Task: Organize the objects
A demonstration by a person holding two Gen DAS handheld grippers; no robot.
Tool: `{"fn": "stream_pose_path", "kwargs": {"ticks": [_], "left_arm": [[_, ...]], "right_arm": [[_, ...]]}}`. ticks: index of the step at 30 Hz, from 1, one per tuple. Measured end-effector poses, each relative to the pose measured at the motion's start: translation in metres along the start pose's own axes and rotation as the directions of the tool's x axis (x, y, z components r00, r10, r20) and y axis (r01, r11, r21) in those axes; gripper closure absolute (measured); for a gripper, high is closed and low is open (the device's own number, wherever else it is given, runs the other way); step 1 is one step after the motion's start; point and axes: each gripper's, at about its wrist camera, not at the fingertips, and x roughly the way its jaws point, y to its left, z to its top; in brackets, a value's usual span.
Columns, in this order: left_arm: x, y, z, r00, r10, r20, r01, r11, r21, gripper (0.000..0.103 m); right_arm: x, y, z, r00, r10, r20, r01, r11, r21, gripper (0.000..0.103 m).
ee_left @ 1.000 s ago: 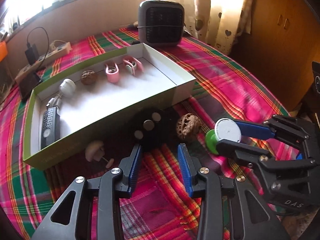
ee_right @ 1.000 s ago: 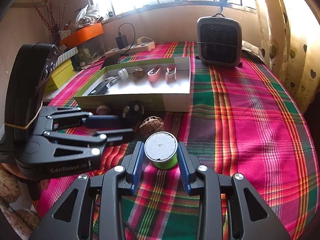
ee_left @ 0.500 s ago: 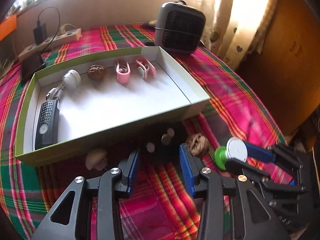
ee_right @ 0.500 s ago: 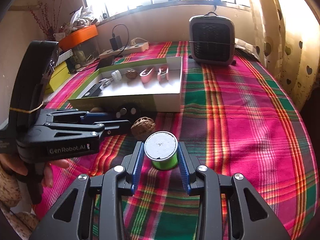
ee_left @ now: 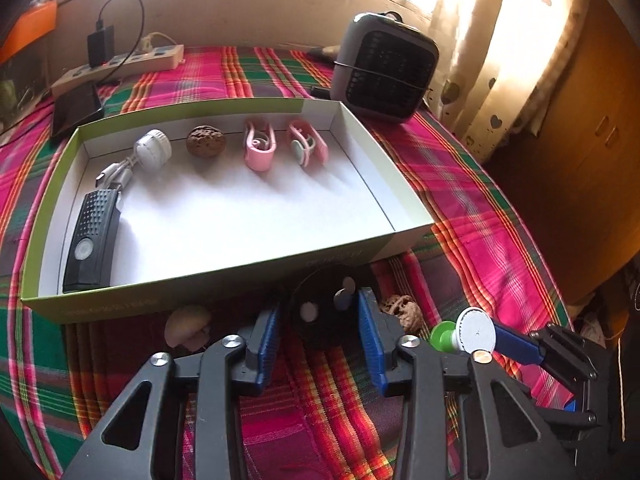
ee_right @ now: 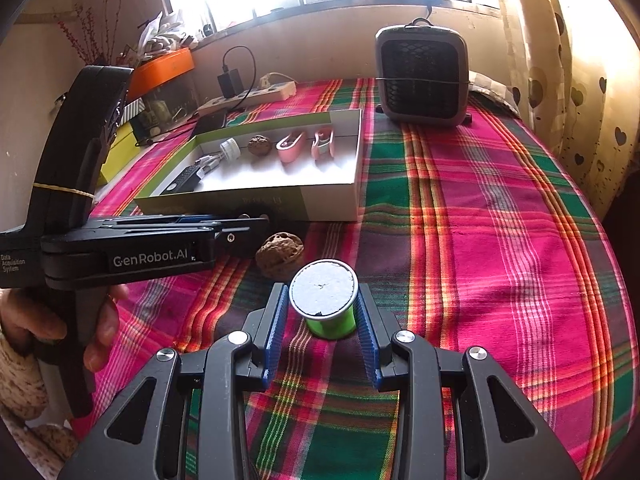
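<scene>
Left gripper (ee_left: 318,330) having just been closing, now straddling black round three-button remote (ee_left: 320,312) on plaid cloth; contact unclear. Right gripper (ee_right: 322,320) clamping green thread spool (ee_right: 326,300). Beyond, green-sided cardboard box (ee_left: 224,276) lying closer than before.

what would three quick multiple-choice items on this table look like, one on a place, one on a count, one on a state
1. Where does the loose walnut lie?
A. inside the box
B. on the cloth in front of the box
C. on top of the heater

2. How many pink clips lie in the box?
A. two
B. four
C. none

3. What is the right gripper doing?
A. shut on the green thread spool
B. wide open over the box
C. shut on a phone

Key: 1 B, it sits on the plaid cloth outside the box's near wall; 2 A, two lie side by side; 3 A, both pads press on the spool's sides.
</scene>
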Motion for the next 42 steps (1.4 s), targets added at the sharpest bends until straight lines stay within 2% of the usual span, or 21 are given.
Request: {"fn": "stream_pose_path", "kwargs": {"ticks": [5, 18, 20, 22, 23, 28, 42], "left_arm": [[0.0, 0.002, 0.0, 1.0, -0.01, -0.001, 0.01, 1.0, -0.003, 0.078], [-0.007, 0.005, -0.008, 1.0, -0.016, -0.007, 0.016, 1.0, 0.004, 0.079], [-0.011, 0.007, -0.013, 1.0, -0.024, -0.017, 0.024, 1.0, 0.002, 0.079], [-0.014, 0.008, -0.017, 0.999, -0.031, -0.021, 0.031, 0.999, 0.007, 0.079], [-0.016, 0.009, -0.019, 0.999, -0.033, -0.023, 0.033, 0.999, 0.007, 0.079], [-0.022, 0.011, -0.028, 0.999, -0.04, -0.025, 0.041, 0.999, 0.017, 0.079], [-0.019, 0.015, -0.025, 0.997, -0.071, -0.012, 0.071, 0.997, 0.014, 0.078]], "right_arm": [[0.001, 0.0, 0.0, 1.0, -0.002, -0.006, 0.002, 1.0, 0.001, 0.068], [0.004, 0.005, -0.001, 0.999, -0.023, -0.025, 0.022, 0.999, -0.029, 0.068], [0.004, 0.006, -0.001, 0.999, -0.028, -0.03, 0.027, 0.999, -0.036, 0.065], [0.006, 0.006, -0.001, 0.999, -0.032, -0.036, 0.031, 0.999, -0.037, 0.054], [0.006, 0.006, -0.001, 0.999, -0.034, -0.041, 0.032, 0.999, -0.038, 0.053], [0.013, 0.005, 0.0, 0.996, -0.054, -0.067, 0.052, 0.998, -0.031, 0.053], [0.017, 0.003, 0.007, 0.995, -0.084, -0.06, 0.085, 0.996, 0.011, 0.055]]}}
